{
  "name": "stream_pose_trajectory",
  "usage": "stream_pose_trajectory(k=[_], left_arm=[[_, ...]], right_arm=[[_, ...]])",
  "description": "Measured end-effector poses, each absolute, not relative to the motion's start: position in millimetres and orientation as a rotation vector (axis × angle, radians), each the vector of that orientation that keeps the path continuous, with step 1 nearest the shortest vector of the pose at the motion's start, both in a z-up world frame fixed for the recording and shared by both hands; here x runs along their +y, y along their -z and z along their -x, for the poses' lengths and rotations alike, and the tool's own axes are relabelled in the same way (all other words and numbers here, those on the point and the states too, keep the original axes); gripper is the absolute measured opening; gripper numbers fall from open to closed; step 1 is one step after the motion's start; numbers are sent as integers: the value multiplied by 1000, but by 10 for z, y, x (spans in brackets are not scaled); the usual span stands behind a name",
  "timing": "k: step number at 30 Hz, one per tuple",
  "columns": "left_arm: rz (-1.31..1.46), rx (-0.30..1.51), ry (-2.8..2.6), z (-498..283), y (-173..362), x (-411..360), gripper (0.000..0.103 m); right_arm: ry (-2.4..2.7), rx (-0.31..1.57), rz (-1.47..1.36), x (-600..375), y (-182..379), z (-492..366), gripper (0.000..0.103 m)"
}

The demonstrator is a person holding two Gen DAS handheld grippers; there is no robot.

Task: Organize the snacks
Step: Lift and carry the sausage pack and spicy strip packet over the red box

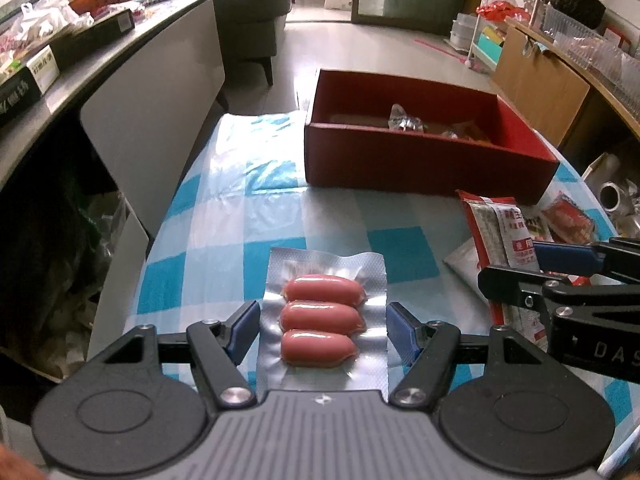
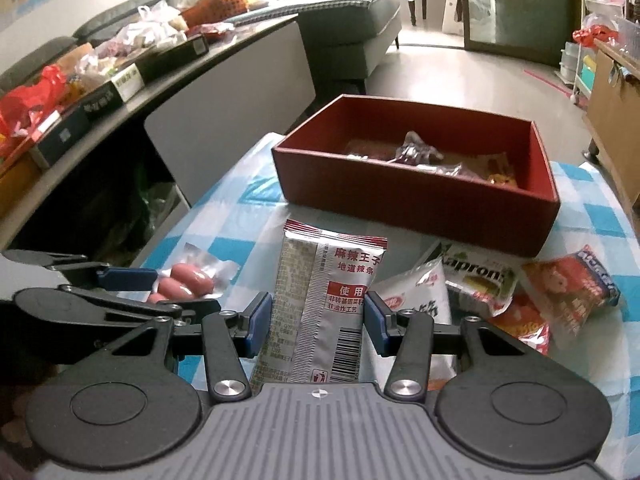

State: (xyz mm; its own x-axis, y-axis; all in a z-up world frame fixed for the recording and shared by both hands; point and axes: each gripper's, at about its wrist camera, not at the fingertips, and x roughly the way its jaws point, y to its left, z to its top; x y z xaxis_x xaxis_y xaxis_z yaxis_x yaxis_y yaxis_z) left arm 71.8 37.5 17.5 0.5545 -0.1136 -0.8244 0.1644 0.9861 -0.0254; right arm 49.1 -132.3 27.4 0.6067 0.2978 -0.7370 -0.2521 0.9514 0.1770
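A clear vacuum pack of three pink sausages [image 1: 320,320] sits between the blue pads of my left gripper [image 1: 322,316], which is shut on its two side edges. The same pack [image 2: 188,280] and left gripper [image 2: 176,292] show at the left of the right wrist view. My right gripper [image 2: 318,308] is shut on a silver and red snack packet [image 2: 328,292], held upright above the checked tablecloth [image 2: 248,208]. That packet [image 1: 500,232] and the right gripper [image 1: 512,266] appear at the right of the left wrist view. Beyond both stands an open red box [image 1: 400,160] [image 2: 400,200] with several wrapped snacks inside.
Loose packets lie right of my right gripper: a white one [image 2: 420,296], a green and white one [image 2: 476,280] and a red one [image 2: 576,284]. A cluttered dark counter [image 2: 120,80] runs along the left of the table. A sofa [image 2: 352,20] stands behind it.
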Motion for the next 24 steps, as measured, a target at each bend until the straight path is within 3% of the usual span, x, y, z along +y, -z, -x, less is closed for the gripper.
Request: stream_pose_trajectory(k=[24], left_arm=[[-38, 858, 184, -964, -463, 55, 62]], right_arm=[[-266, 767, -100, -1570, -543, -687, 57]])
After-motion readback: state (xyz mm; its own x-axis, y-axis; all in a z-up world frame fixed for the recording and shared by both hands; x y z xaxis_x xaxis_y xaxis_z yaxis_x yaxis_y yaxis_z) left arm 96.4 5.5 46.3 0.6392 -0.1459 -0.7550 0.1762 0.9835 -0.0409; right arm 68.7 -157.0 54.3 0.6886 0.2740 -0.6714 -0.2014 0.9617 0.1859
